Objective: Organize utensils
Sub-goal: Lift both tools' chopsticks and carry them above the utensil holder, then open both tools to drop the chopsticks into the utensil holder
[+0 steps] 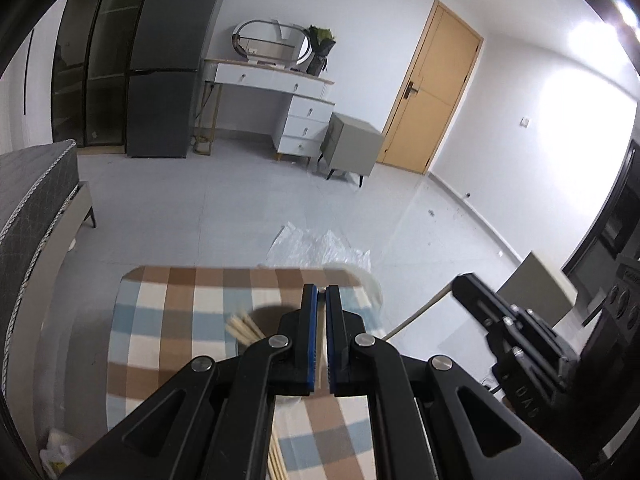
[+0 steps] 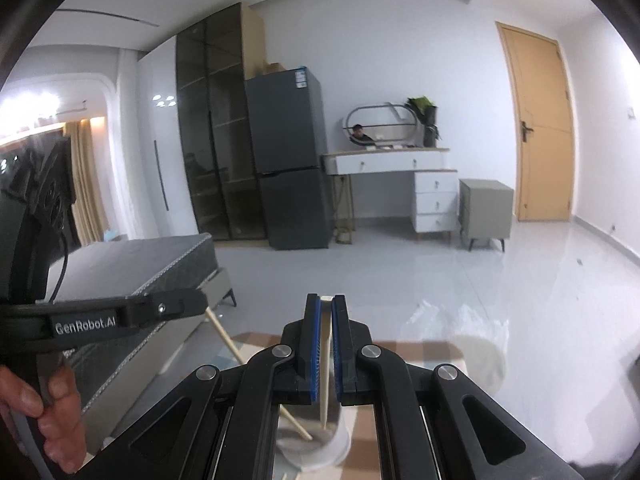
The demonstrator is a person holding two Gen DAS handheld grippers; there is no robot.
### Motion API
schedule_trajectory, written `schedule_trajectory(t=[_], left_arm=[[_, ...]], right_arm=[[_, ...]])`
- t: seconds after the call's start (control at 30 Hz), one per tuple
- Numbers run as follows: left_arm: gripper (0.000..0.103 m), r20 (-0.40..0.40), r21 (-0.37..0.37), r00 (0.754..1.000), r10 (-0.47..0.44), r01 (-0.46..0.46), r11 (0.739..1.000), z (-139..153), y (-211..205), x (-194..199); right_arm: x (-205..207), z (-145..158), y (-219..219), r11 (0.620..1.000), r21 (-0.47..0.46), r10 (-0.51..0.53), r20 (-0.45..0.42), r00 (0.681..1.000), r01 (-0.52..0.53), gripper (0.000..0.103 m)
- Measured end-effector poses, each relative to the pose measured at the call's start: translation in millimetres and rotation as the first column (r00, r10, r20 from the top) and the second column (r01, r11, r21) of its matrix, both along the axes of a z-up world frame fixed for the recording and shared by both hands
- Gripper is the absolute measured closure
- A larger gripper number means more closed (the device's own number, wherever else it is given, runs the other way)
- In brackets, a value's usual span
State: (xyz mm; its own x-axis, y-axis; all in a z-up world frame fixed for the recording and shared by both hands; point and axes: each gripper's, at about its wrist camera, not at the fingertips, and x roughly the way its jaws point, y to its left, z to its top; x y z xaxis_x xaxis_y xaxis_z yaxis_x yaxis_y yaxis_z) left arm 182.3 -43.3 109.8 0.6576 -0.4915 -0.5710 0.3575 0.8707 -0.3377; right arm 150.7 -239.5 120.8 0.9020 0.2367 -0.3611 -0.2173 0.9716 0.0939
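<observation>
My left gripper (image 1: 321, 292) is shut on a pale wooden chopstick (image 1: 322, 340) above a table with a checked cloth (image 1: 168, 312). To its right, the right gripper (image 1: 460, 280) holds another chopstick (image 1: 416, 312) that slants down to the left. In the right wrist view, the right gripper (image 2: 327, 300) is shut on its chopstick (image 2: 325, 384), whose tip hangs over a white cup (image 2: 320, 452). The left gripper (image 2: 192, 304) comes in from the left, and its chopstick (image 2: 240, 356) slants down toward the same cup. A bundle of loose chopsticks (image 1: 244, 328) lies on the cloth.
A person's hand (image 2: 36, 412) grips the left tool's handle. A clear plastic bag (image 1: 320, 244) lies on the floor beyond the table. A grey mattress (image 1: 28, 200) stands close on the left. A fridge (image 2: 288, 160), a white dresser (image 2: 400, 176) and a door (image 2: 540, 128) line the far wall.
</observation>
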Motion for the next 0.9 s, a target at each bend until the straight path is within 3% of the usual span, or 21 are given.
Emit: schedule_trajectory(t=[0.3, 0.9], left_arm=[[0.103, 0.034, -0.009, 0.999, 0.04, -0.04, 0.999, 8, 16, 41], [0.103, -0.096, -0.129, 0.995, 0.011, -0.023, 0.991, -43, 32, 80]], right_arm=[[45, 9, 30, 0.996, -0.057, 0.075, 0.018, 0.997, -0.074, 0.099], [80, -52, 45, 0.974, -0.173, 0.125, -0.132, 0.983, -0.147, 0.098]])
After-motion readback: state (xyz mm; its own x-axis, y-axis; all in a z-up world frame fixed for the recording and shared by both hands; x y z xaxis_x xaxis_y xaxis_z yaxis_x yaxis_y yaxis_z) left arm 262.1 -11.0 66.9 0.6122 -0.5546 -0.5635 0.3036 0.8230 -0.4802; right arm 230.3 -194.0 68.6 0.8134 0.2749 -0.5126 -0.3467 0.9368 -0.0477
